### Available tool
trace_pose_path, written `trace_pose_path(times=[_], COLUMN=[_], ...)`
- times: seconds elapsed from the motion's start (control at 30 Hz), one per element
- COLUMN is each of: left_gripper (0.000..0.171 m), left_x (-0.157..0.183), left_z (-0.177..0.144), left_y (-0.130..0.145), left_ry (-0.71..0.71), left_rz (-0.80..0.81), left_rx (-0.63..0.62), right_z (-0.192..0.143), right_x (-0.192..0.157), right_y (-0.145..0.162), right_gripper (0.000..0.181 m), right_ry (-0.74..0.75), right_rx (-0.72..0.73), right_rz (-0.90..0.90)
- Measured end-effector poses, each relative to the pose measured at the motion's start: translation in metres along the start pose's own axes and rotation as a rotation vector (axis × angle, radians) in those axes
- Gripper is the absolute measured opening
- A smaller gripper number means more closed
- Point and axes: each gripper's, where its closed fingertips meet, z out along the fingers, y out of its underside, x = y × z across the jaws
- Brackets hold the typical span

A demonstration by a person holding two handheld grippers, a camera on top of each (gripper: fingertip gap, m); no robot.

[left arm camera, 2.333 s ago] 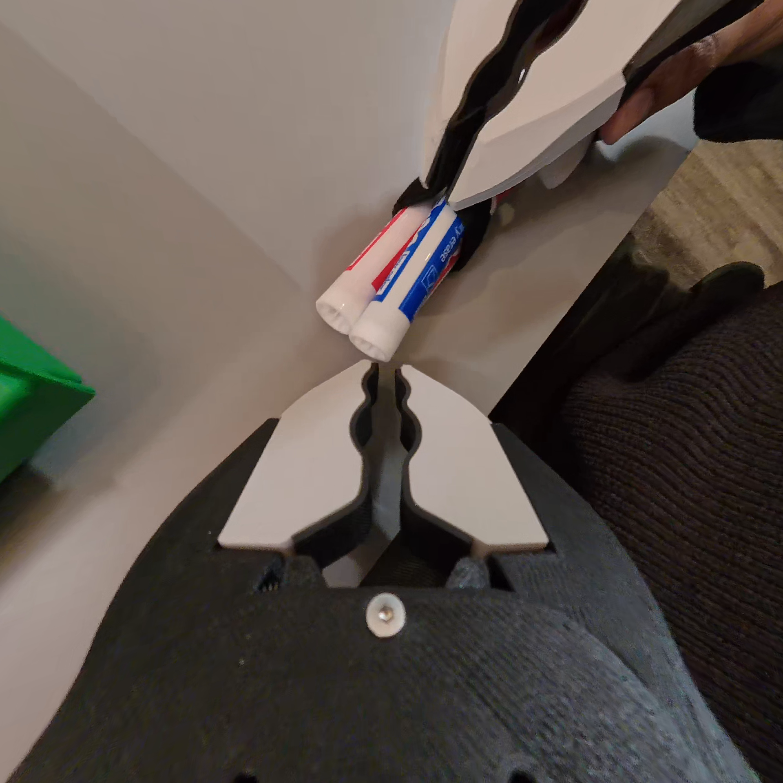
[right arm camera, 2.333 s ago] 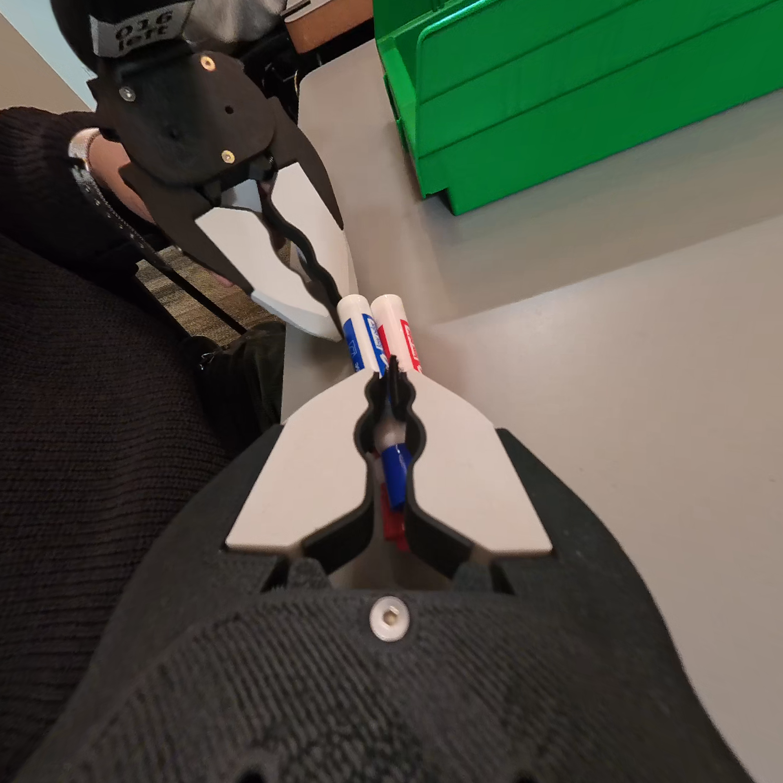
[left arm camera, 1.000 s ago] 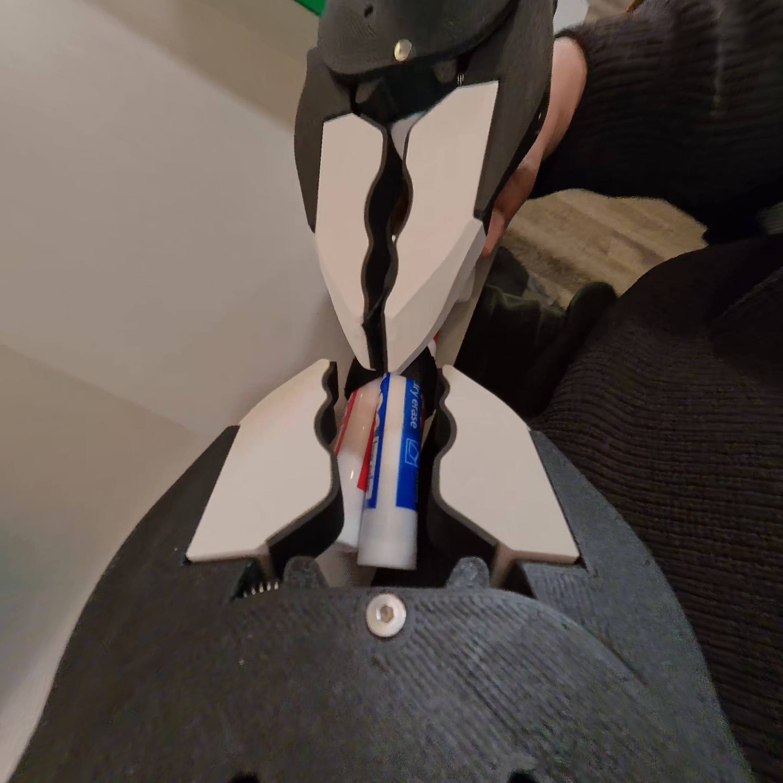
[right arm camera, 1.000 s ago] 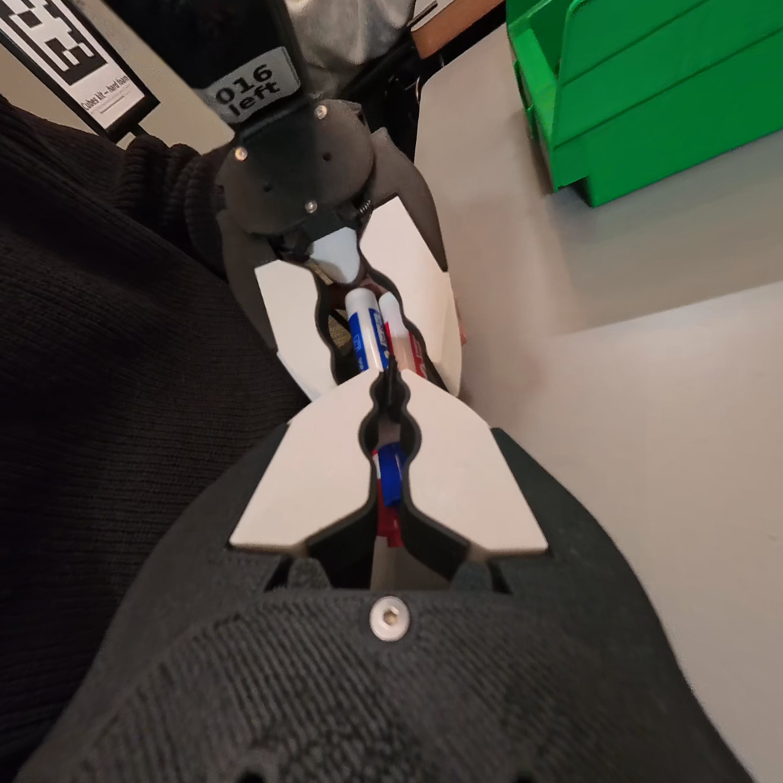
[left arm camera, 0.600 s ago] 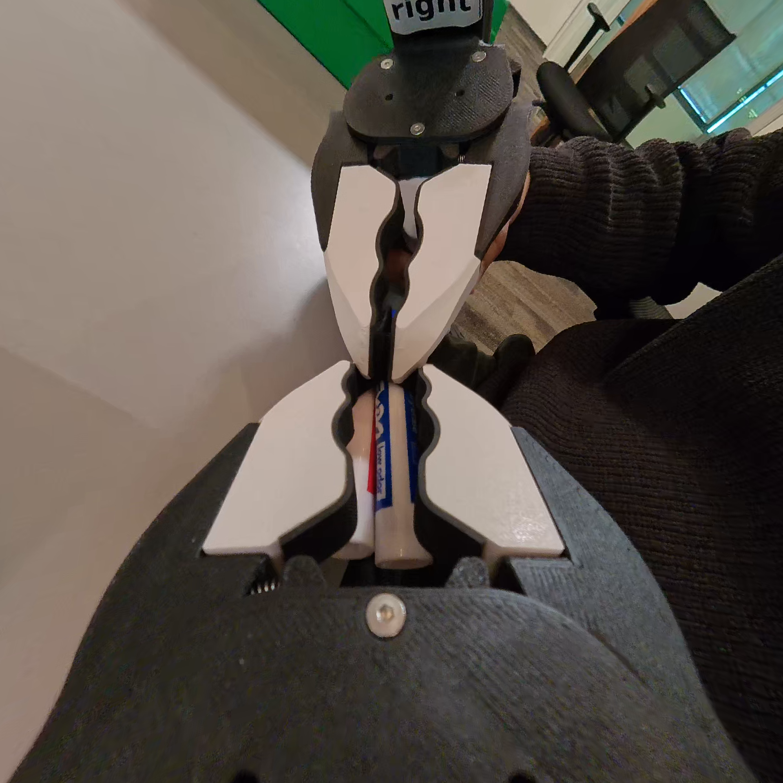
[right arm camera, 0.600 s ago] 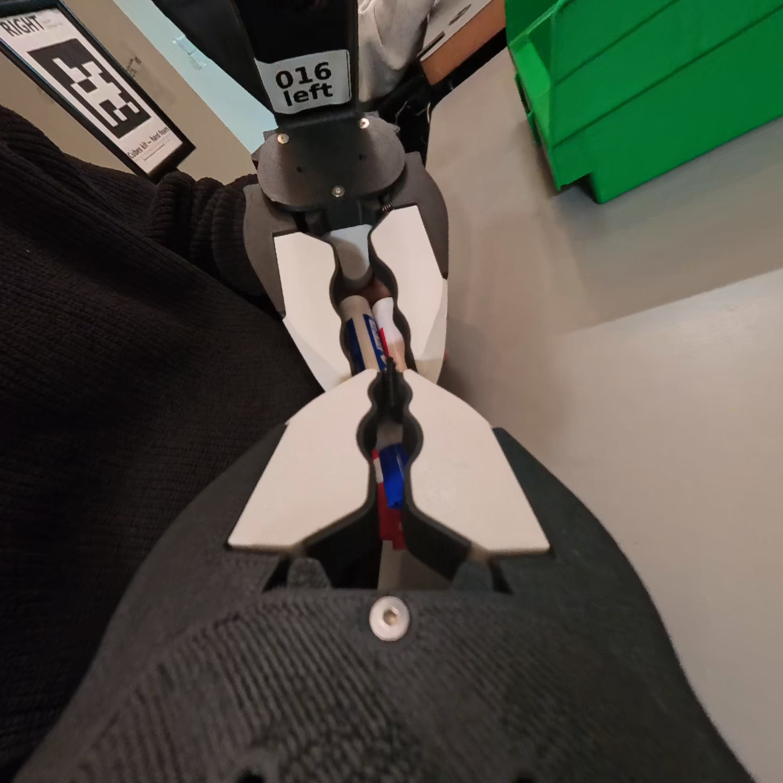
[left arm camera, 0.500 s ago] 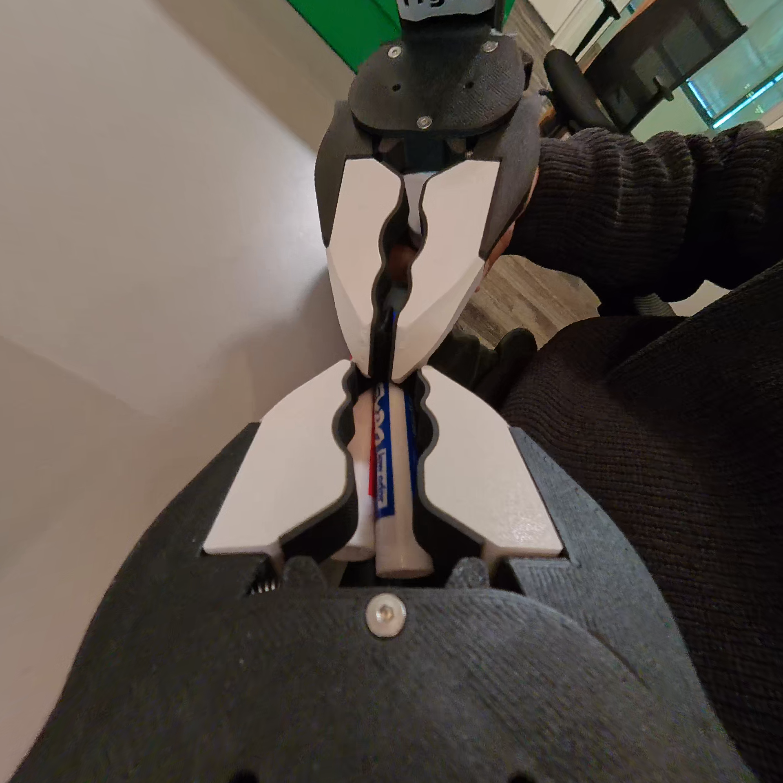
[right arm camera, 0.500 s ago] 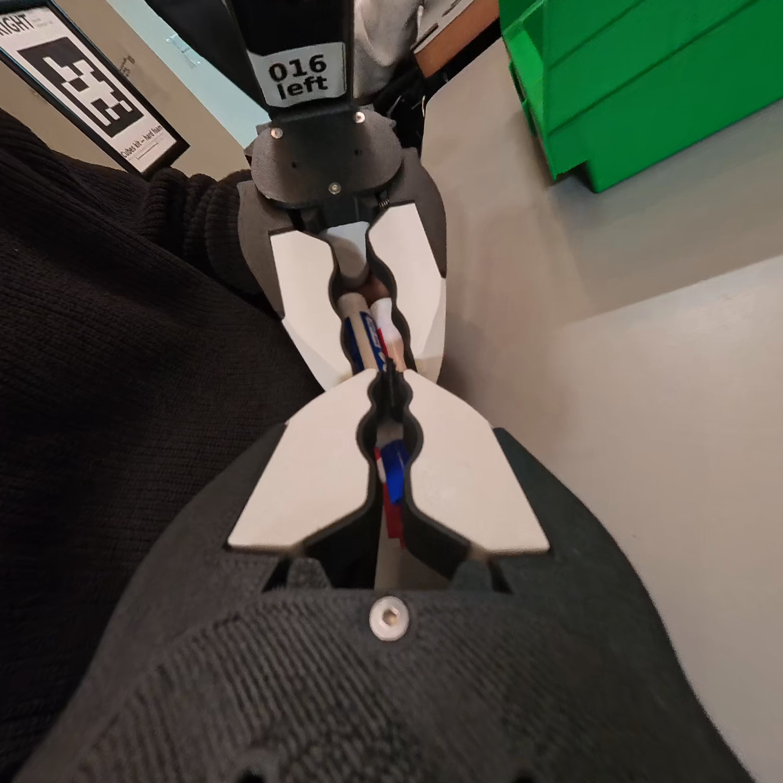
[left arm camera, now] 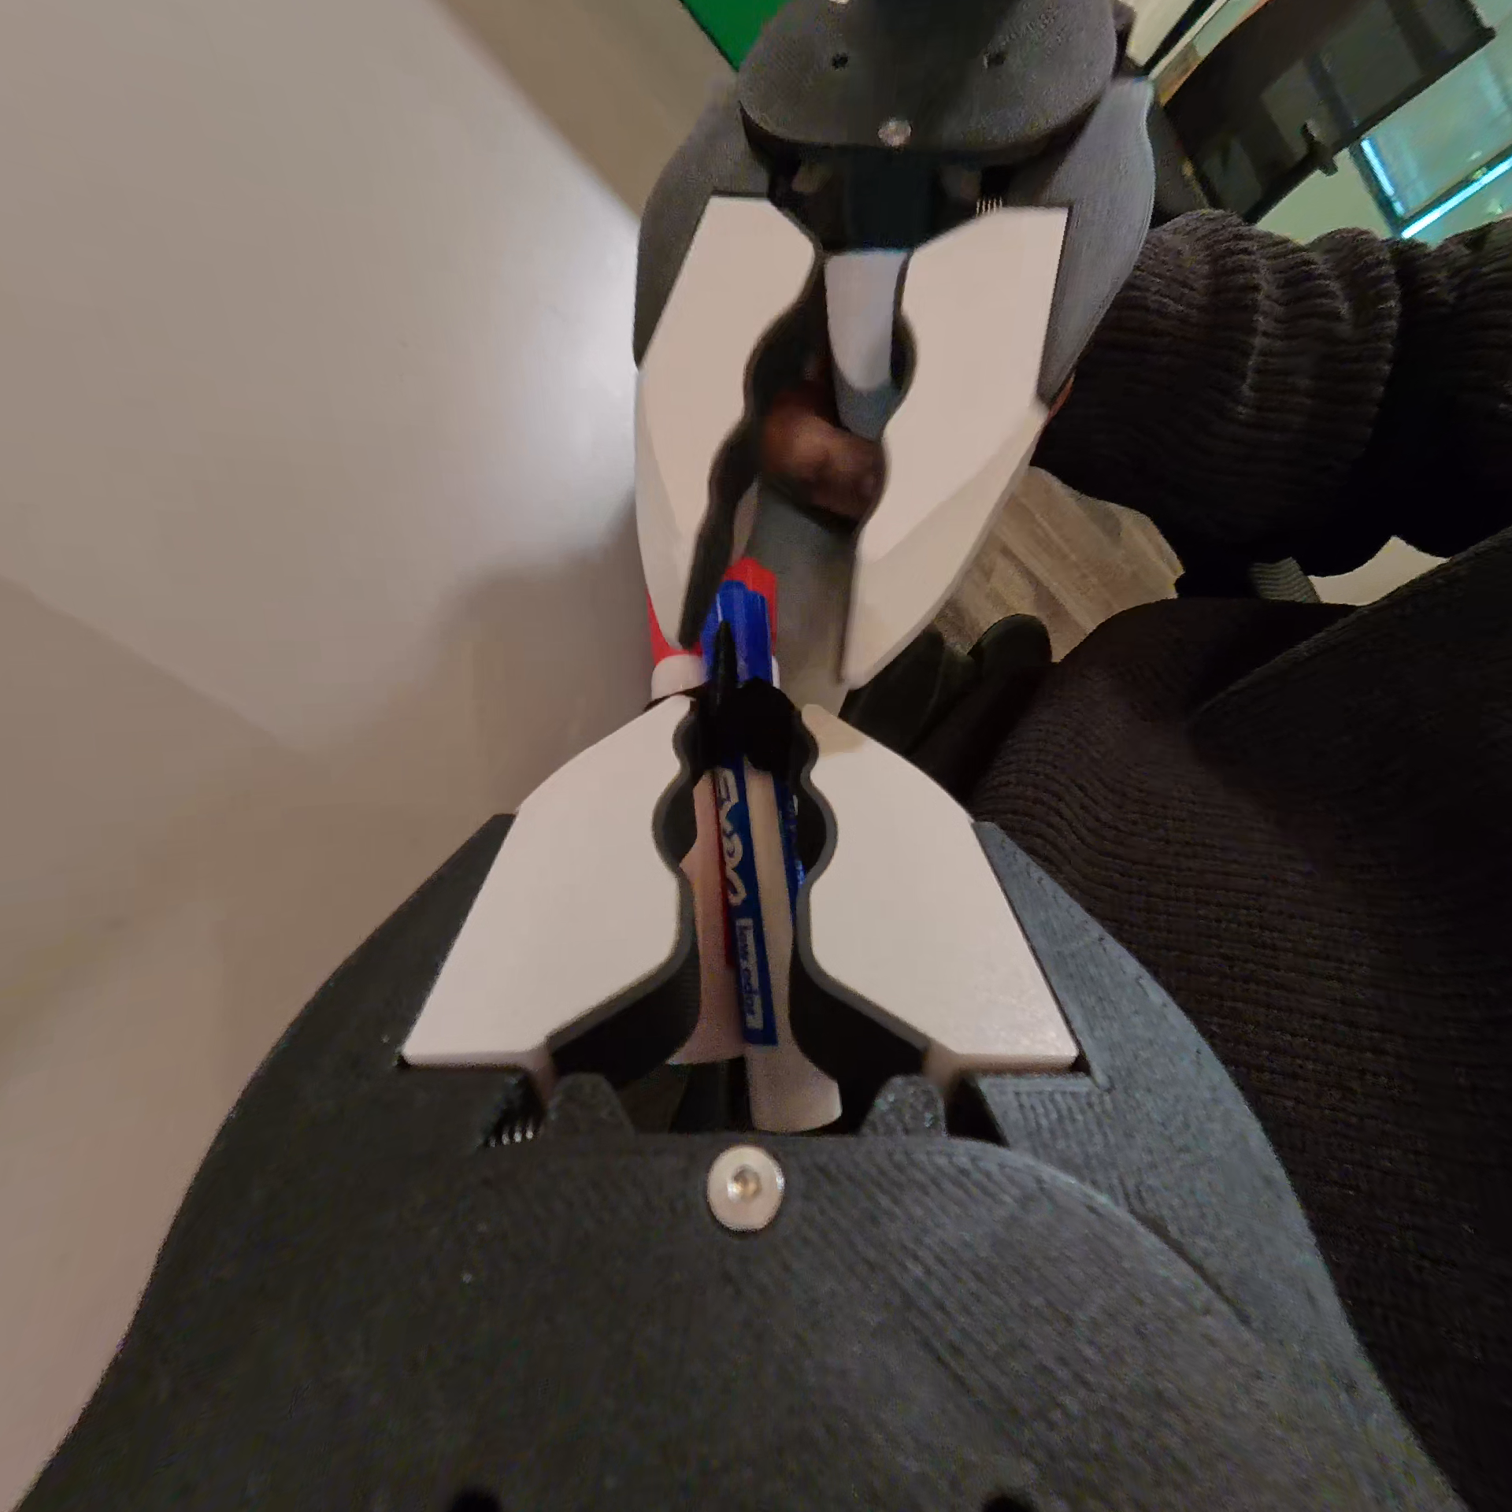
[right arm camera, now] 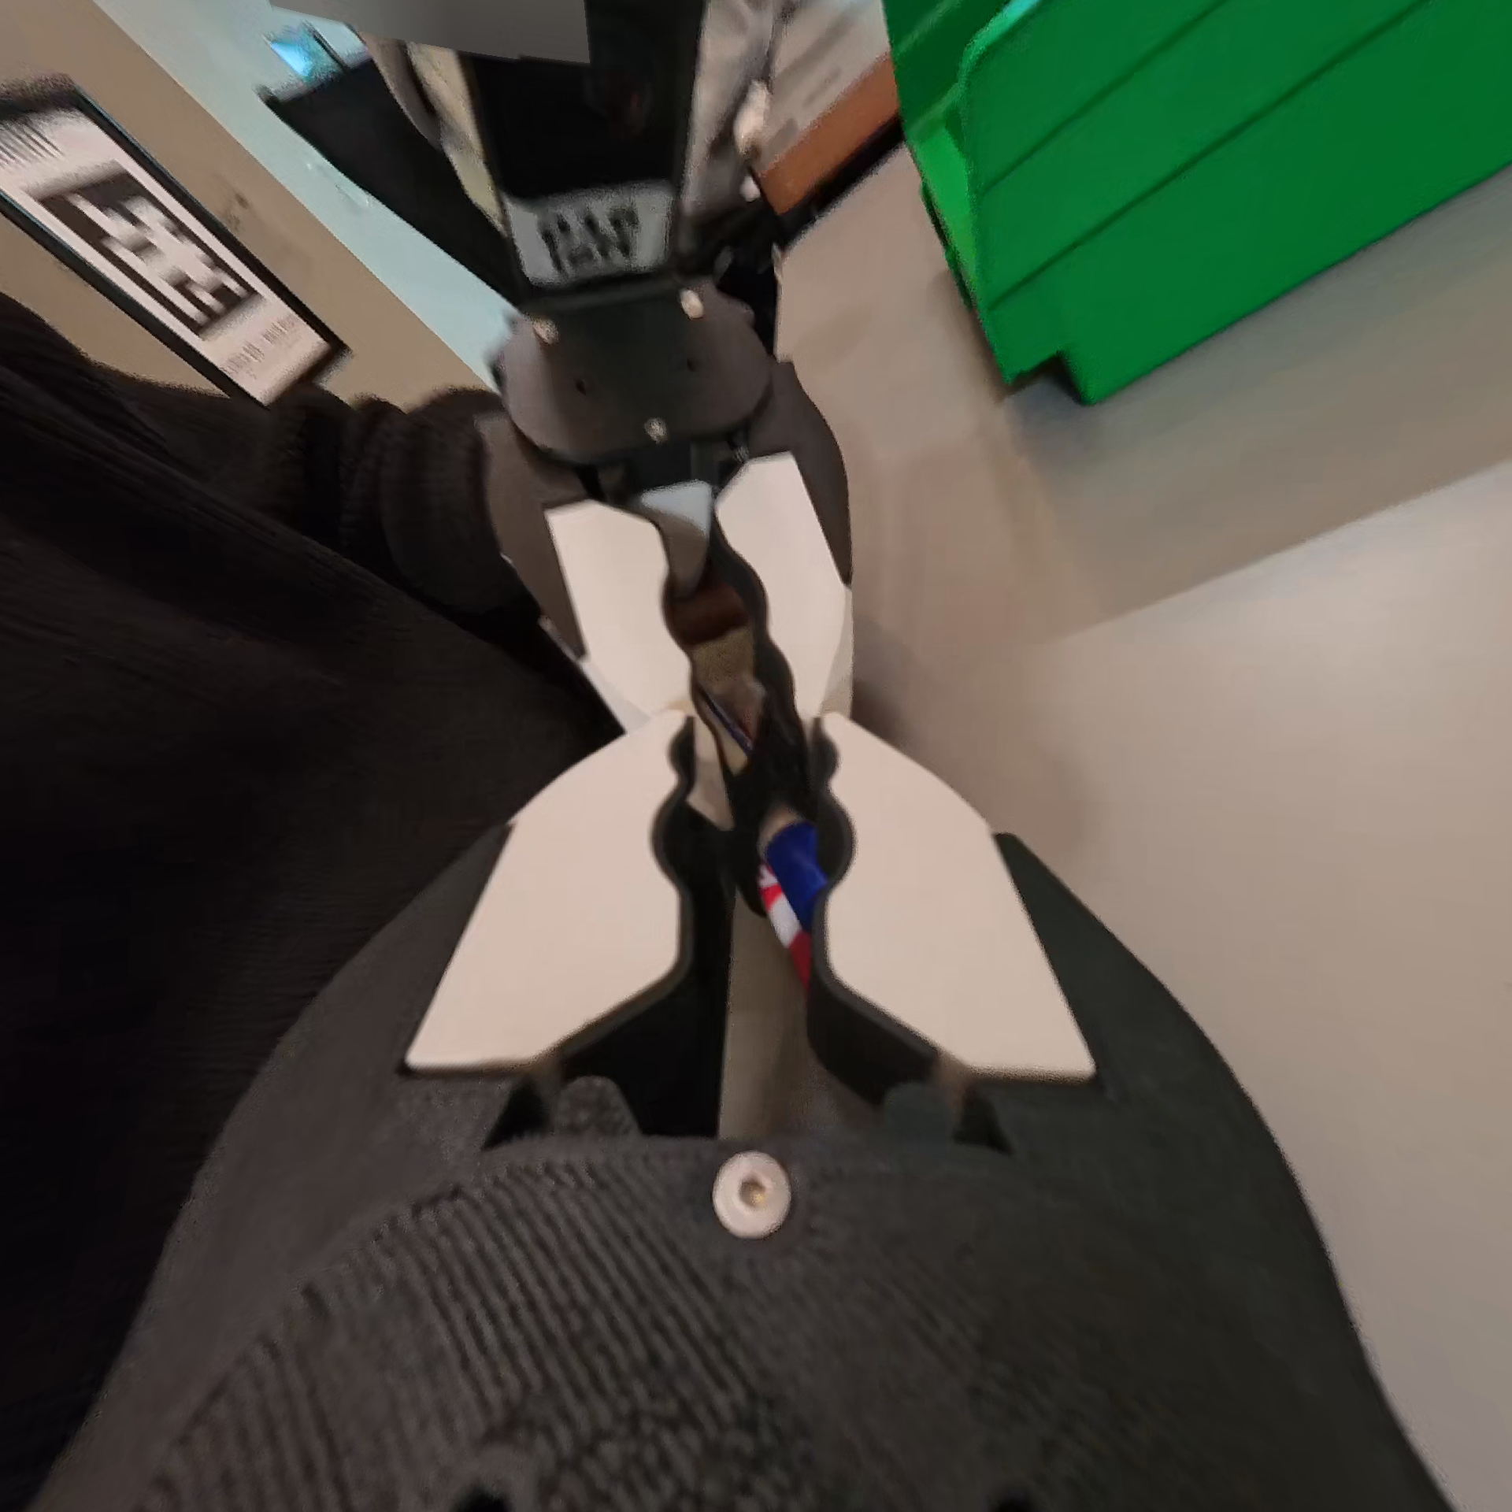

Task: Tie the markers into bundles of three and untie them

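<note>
Two white markers, one with a blue cap (left arm camera: 749,924) and one with a red cap (left arm camera: 754,577), are tied together by a black band (left arm camera: 757,716). My left gripper (left arm camera: 740,713) is shut on their barrels, just behind the band. My right gripper (left arm camera: 769,654) faces it nose to nose with its jaws spread apart around the capped ends. In the right wrist view, the blue cap (right arm camera: 795,851) and red cap (right arm camera: 800,949) lie loose between my right gripper's (right arm camera: 753,728) parted jaws. The left gripper (right arm camera: 736,695) is straight ahead of it. That view is blurred.
A grey table (right arm camera: 1227,736) lies to one side, with stacked green bins (right arm camera: 1227,204) at its far end. A person's black knit sleeve (left arm camera: 1276,368) and torso (right arm camera: 204,736) fill the other side. A framed black-and-white marker sign (right arm camera: 155,245) stands behind. My two grippers' fingertips are within a few centimetres of each other.
My left gripper opened around the free ends of the markers and has shut on them. My right gripper, shut on the capped ends until half a second ago, has now opened.
</note>
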Motion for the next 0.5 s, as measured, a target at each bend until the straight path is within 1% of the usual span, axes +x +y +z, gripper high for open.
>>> trace_pose_path(times=[0.03, 0.1, 0.2, 0.27, 0.37, 0.43, 0.5], left_gripper=[0.019, 0.019, 0.019, 0.018, 0.018, 0.017, 0.016], left_x=[0.000, 0.000, 0.000, 0.000, -0.002, -0.003, -0.004], left_z=[0.000, 0.000, 0.000, -0.001, -0.002, -0.003, -0.003], left_y=[-0.001, -0.002, -0.002, -0.002, -0.003, -0.003, -0.003], left_ry=[0.003, -0.003, -0.005, -0.008, -0.013, -0.016, -0.011], left_rz=[-0.005, 0.002, 0.003, 0.005, 0.005, 0.000, -0.015], left_rx=[0.009, 0.008, 0.008, 0.009, 0.012, 0.016, 0.016], right_z=[-0.004, -0.012, -0.021, -0.024, -0.021, -0.015, -0.008], right_x=[-0.003, -0.003, 0.006, 0.011, 0.016, 0.016, 0.012], right_y=[-0.007, -0.016, -0.017, -0.014, 0.000, 0.011, 0.016], right_gripper=[0.032, 0.033, 0.033, 0.034, 0.034, 0.034, 0.034], right_ry=[-0.030, -0.057, 0.002, 0.052, 0.130, 0.156, 0.159], right_rx=[0.038, 0.096, 0.103, 0.073, -0.032, -0.105, -0.139], right_rz=[0.029, 0.077, 0.046, -0.003, -0.096, -0.158, -0.205])
